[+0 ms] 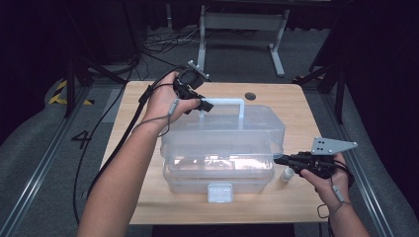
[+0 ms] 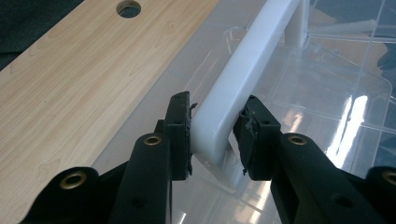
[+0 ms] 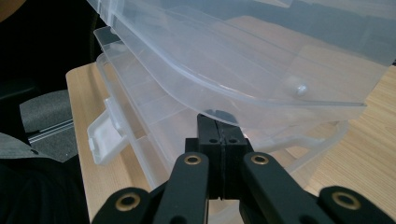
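Note:
A clear plastic storage box [image 1: 222, 168] stands mid-table, and its lid [image 1: 232, 128] is raised off the lower tray. My left gripper [image 1: 205, 105] is shut on the left end of the white carry handle [image 1: 225, 101]. In the left gripper view the pads [image 2: 180, 135] squeeze the handle's corner [image 2: 219, 112] from both sides. My right gripper [image 1: 277, 159] is at the box's right side, shut, with nothing between its jaws. In the right gripper view its tips [image 3: 219, 123] sit just under the lid's rim [image 3: 261, 102], above the tray [image 3: 154, 121].
A small white bottle [image 1: 286, 174] stands on the wooden table [image 1: 138, 128] beside the box's right front corner, under my right gripper. The box's white latch [image 1: 220, 192] faces the front edge. A cable hole [image 1: 250, 96] lies behind the box.

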Demonstrator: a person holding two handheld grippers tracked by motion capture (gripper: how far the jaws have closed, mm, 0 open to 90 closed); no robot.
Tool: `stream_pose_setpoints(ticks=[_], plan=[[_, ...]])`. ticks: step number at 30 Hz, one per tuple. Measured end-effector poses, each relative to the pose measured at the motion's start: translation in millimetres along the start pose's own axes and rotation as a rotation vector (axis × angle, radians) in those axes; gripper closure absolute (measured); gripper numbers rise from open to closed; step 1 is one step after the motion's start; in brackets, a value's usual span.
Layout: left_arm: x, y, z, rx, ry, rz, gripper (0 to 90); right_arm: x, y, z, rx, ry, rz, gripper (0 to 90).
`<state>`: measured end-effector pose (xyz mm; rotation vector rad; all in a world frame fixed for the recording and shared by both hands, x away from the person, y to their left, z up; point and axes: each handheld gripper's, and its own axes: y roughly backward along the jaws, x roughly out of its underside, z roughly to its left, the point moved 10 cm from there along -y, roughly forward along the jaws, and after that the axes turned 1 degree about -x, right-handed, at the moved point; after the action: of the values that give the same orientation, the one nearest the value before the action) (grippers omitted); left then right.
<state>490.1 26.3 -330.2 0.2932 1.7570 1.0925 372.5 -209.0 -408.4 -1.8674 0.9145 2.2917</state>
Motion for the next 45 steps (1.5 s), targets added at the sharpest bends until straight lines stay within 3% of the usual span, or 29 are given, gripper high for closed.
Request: stream_pose_setpoints(ticks=[5,12,16,19,24,28,31,41,45], plan=[[0.4,0.0,-1.4,0.002,-0.010,-0.003,66.9,0.3,-0.2,-0.9,0.005,0.001,0.003,90.0],[0.0,9.6,-5.9,-0.013,-0.028,-0.026,55.8,1.0,0.3,-5.3,0.030,0.002,0.003,90.0],[0.4,25.5,-5.5,-0.031,-0.029,-0.063,52.1,0.1,-0.6,-4.9,0.035,0.009,0.005,90.0],[2.2,33.7,-6.3,-0.030,-0.030,-0.075,53.1,-0.4,-1.8,-5.9,0.035,0.007,0.001,90.0],[8.0,54.5,-6.7,-0.064,-0.030,-0.110,52.9,-1.4,-3.0,-7.2,0.038,0.009,0.000,90.0],[17.2,69.9,-7.5,-0.075,-0.011,-0.153,53.9,-3.6,-3.7,-8.2,0.042,0.013,-0.006,90.0],[28.5,77.8,-5.5,-0.108,-0.024,-0.145,55.3,-3.6,-4.5,-8.3,0.042,0.014,-0.006,90.0],[52.5,96.9,-13.5,-0.088,-0.006,-0.179,56.5,-4.4,-7.1,-8.6,0.048,0.013,-0.002,90.0],[67.3,105.7,-12.3,-0.111,0.008,-0.180,56.7,-4.8,-6.8,-9.2,0.048,0.016,-0.004,90.0]])
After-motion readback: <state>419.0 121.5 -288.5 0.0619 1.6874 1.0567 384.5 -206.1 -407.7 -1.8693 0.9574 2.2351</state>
